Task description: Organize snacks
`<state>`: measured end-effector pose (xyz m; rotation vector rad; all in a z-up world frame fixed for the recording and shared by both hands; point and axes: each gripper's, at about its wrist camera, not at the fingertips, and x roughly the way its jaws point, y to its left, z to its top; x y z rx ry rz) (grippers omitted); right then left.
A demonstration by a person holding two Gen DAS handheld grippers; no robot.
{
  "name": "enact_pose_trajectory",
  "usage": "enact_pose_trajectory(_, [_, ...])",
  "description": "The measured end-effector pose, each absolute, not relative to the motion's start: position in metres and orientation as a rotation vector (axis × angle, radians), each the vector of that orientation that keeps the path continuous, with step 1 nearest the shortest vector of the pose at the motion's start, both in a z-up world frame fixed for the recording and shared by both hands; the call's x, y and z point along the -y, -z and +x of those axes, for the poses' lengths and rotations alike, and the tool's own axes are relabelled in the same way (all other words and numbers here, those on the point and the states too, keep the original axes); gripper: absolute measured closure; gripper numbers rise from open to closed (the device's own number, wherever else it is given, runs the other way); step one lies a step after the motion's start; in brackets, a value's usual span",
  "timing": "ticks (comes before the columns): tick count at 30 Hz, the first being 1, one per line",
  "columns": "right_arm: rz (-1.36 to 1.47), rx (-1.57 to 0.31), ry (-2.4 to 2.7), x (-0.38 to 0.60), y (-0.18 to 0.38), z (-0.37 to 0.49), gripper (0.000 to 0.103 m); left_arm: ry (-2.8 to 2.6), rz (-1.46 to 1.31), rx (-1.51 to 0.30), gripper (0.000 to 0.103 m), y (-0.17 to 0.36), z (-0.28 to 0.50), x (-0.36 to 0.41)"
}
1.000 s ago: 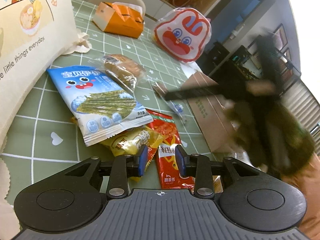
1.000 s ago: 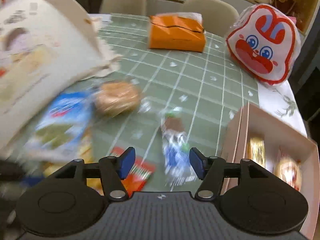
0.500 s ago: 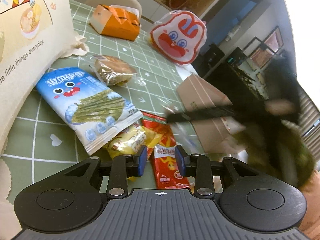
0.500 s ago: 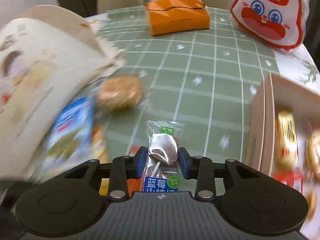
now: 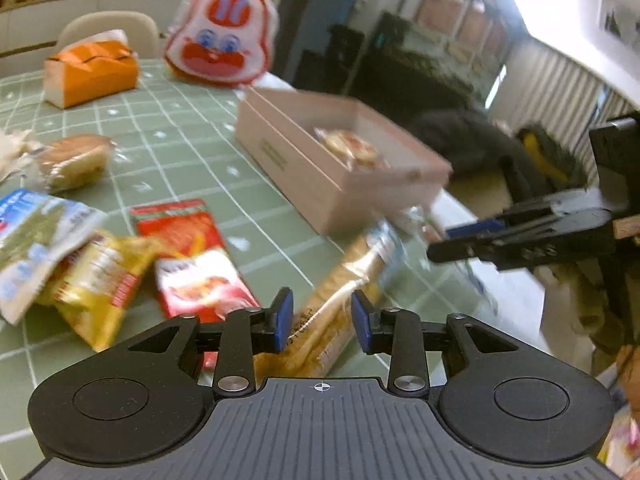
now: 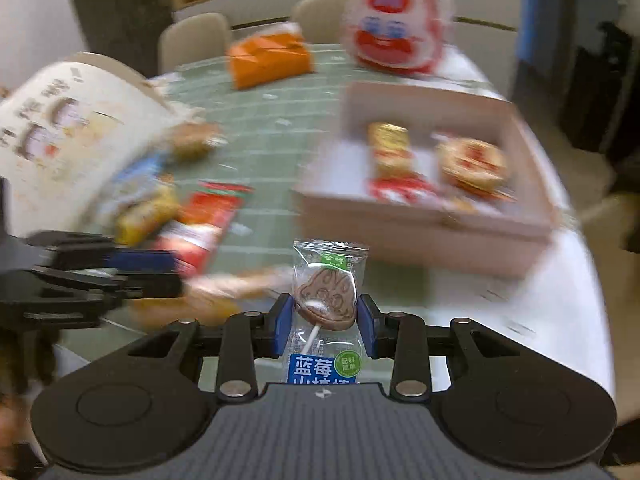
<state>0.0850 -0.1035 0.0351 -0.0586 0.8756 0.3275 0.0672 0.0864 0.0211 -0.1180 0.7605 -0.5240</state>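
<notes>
While the right gripper (image 6: 325, 326) squeezes the clear-wrapped brown lollipop (image 6: 325, 300) near the pink cardboard box (image 6: 536, 216), the slippery wrapper could slide out; the left gripper (image 5: 322, 320), partly open and holding nothing, hangs over a long tan biscuit pack (image 5: 340, 300).

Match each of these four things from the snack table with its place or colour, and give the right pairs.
Things:
1. lollipop
2. tissue box
3. round cake
4. long biscuit pack

Places or colours:
A. orange
B. in the pink box
C. clamped in the right gripper
D. below the open left gripper

Pairs: 1-C, 2-A, 3-B, 4-D
</notes>
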Motion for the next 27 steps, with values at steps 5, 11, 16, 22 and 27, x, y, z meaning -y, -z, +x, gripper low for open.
enact_pose_trajectory(5, [-0.051,-0.853,-0.242,0.134,-0.004,0.078,0.056,0.509,0.025,-0.796,0.063,-0.028,0.051,-0.048])
enact_pose_trajectory(11, [-0.010,-0.777,-0.244,0.147,0.015,0.063,0.029,0.436,0.170,-0.789,0.063,-0.027,0.062,-0.009])
enact_pose_trajectory(16, [-0.084,-0.730,-0.238,0.143,0.024,0.042,0.014,0.432,0.157,-0.832,0.058,-0.019,0.083,0.003])
enact_pose_trajectory(22, [-0.087,-0.734,-0.254,0.149,0.027,0.034,0.000,0.443,0.133,-0.863,0.059,-0.012,0.087,0.003])
enact_pose_trajectory(27, [-0.088,-0.735,-0.254,0.148,0.028,0.033,0.000,0.403,0.081,-0.899,0.062,-0.014,0.084,-0.010])
